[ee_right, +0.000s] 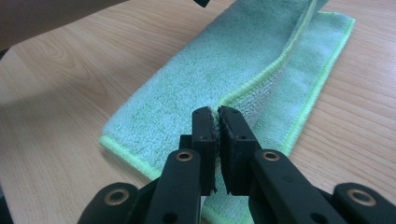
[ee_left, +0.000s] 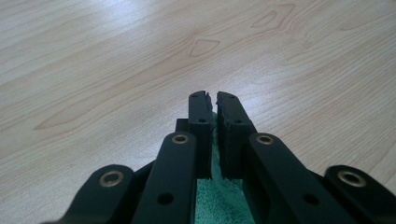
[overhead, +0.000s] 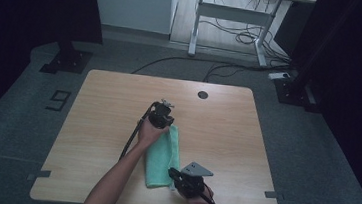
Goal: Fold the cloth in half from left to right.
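— Left gripper (overhead: 162, 126): where does it sit against the green microfibre cloth (overhead: 164, 155)?
— At the cloth's far end, jaws pointing down. In the left gripper view (ee_left: 213, 100) the two black jaws are pressed together with a strip of the green cloth (ee_left: 219, 200) pinched between them. Clamped on the cloth.
— Right gripper (overhead: 173, 174)?
— At the cloth's near end, on its right-hand edge. In the right gripper view (ee_right: 216, 114) its jaws are also closed, gripping the upper layer's hemmed edge, which rises off the layer below it.
— Cloth itself (ee_right: 224, 79)?
— Folded lengthwise into a long strip, brighter green stitching round the hem. It lies on the wooden table (overhead: 103, 109), a little nearer the person than the table's middle, running from near to far.
— Other items, placed by the cloth?
— Round black cable port (overhead: 203, 94) in the tabletop beyond the cloth's far end. White-legged desk (overhead: 232, 14) with loose cables beneath it, well beyond that, across the grey floor (overhead: 34, 93). One bare forearm (overhead: 113, 181) comes in just left of the cloth.
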Motion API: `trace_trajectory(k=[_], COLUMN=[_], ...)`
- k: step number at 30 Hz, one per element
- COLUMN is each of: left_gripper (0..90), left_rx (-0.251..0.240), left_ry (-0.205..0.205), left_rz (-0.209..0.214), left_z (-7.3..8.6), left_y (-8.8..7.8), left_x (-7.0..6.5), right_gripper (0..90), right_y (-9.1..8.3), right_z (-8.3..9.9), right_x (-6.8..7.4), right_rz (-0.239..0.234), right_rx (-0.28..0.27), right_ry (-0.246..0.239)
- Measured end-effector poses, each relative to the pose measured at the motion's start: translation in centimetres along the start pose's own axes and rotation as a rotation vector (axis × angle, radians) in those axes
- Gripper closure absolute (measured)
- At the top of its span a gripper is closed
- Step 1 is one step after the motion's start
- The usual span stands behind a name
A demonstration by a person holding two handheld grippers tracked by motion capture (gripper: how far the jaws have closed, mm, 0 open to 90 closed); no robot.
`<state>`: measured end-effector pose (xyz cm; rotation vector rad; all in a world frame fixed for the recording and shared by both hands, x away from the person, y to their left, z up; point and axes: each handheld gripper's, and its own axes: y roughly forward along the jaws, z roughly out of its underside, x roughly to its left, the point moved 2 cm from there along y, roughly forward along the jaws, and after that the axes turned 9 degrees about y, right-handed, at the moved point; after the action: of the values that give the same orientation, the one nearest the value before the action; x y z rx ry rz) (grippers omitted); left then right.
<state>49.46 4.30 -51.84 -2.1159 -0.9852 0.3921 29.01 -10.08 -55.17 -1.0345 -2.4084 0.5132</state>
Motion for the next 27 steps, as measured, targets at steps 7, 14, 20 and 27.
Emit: trace_trajectory(k=[7,14,20,27], left_gripper=[84.6,84.7,84.5,84.0], left_rx=[0.006,0.015,0.026,0.034], left_ry=[0.012,0.019,0.018,0.018], left_rz=[0.000,-0.001,-0.002,-0.004], left_z=[-0.3,-0.4,-0.4,-0.5], left_y=[0.2,0.8,1.4,2.0], left_x=[-0.4,-0.7,-0.9,-1.1], right_gripper=[84.0,83.8,83.6,83.4], right_y=[-0.2,-0.2,-0.1,0.0], right_z=[0.2,0.5,0.6,0.8], right_x=[-0.2,-0.4,-0.6,-0.9], right_rz=[0.009,0.017,0.020,0.027], right_rx=[0.001,0.016,0.025,0.040], right_ry=[0.004,0.011,0.012,0.031])
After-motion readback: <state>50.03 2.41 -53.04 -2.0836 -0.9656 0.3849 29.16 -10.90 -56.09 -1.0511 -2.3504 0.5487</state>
